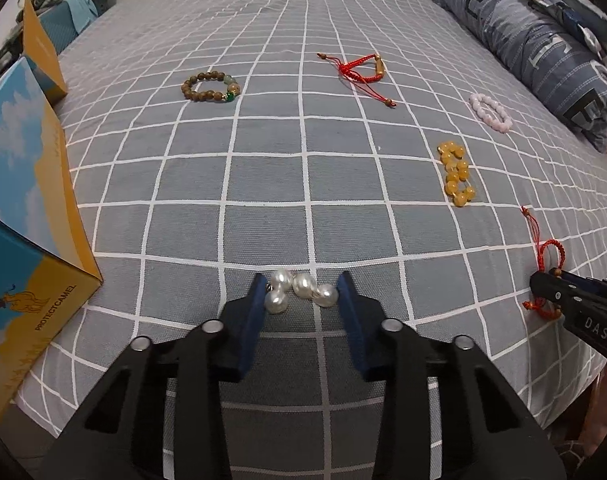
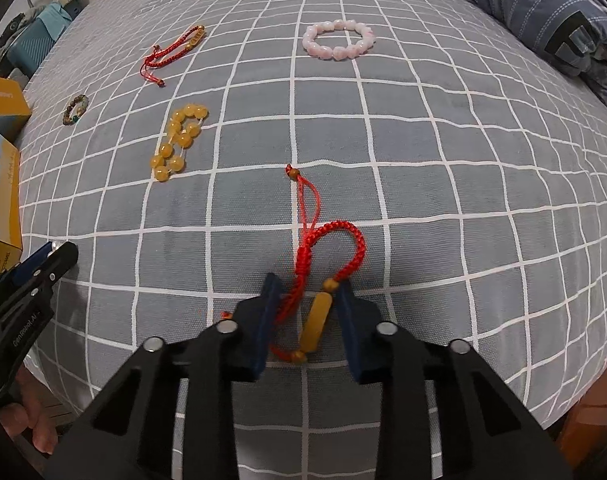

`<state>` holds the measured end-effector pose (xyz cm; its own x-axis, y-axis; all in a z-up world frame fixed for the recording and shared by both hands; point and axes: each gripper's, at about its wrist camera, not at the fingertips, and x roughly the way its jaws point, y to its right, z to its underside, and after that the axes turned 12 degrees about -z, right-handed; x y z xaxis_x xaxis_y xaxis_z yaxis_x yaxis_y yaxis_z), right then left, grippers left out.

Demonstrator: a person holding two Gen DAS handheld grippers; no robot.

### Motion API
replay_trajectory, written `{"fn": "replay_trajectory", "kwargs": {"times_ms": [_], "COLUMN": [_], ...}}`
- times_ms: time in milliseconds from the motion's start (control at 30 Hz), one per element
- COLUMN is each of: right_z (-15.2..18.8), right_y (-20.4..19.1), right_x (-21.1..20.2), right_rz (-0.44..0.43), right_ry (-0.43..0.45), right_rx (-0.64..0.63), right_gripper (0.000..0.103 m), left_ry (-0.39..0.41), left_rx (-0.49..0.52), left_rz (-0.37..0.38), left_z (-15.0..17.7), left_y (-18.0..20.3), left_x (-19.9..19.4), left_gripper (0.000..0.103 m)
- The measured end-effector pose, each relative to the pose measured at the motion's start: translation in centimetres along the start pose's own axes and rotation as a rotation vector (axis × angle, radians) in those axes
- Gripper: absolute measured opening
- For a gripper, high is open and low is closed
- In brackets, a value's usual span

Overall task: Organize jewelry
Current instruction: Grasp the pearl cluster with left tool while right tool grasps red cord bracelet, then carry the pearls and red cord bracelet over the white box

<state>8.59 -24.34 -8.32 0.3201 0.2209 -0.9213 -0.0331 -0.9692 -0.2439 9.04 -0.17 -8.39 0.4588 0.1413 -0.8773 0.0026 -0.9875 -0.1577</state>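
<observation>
A white pearl bracelet (image 1: pixel 303 286) lies bunched on the grey checked bedsheet (image 1: pixel 303 184). My left gripper (image 1: pixel 302 280) points steeply down, its blue pads touching the pearls on both sides. From the right wrist view the left gripper (image 2: pixel 59 250) shows at the left edge. A red cord bracelet (image 2: pixel 353 236) with a yellow tube bead (image 2: pixel 317 318) lies under my right gripper (image 2: pixel 308 282). Its pads close on the cord and bead, while the loop and tail trail forward. The left wrist view has the right gripper (image 1: pixel 543 280) at the far right.
Further back lie a brown wooden bead bracelet (image 1: pixel 209 86), a second red cord bracelet (image 1: pixel 359 66), a pink bead bracelet (image 2: pixel 338 40) and a yellow bead strand (image 2: pixel 179 140). A blue-and-yellow box (image 1: pixel 27 200) stands left. A folded blue quilt (image 1: pixel 543 40) lies right.
</observation>
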Motion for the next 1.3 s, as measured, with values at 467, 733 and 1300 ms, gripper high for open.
{"fn": "replay_trajectory", "kwargs": {"times_ms": [467,733,1300], "right_z": [-0.3,-0.4,-0.8], "right_y": [-0.8,-0.5,-2.6], "right_x": [0.1,-0.8,-4.2], "right_rz": [0.013,-0.010,-0.017], "right_ry": [0.012,0.046,0.236], "right_rx": [-0.026,-0.020,-0.088], "right_gripper": [0.008,0.008,0.008], "left_ry": [0.026,0.052,0.170], "left_rx": [0.013,0.004,-0.038], "left_rz": [0.002,0.005,-0.014], "left_z": [0.3,0.1,-0.4], "left_y": [-0.3,-0.6,-2.4], "left_x": [-1.3,-2.3,-6.0], "left_gripper": [0.018,0.018,0.018]}}
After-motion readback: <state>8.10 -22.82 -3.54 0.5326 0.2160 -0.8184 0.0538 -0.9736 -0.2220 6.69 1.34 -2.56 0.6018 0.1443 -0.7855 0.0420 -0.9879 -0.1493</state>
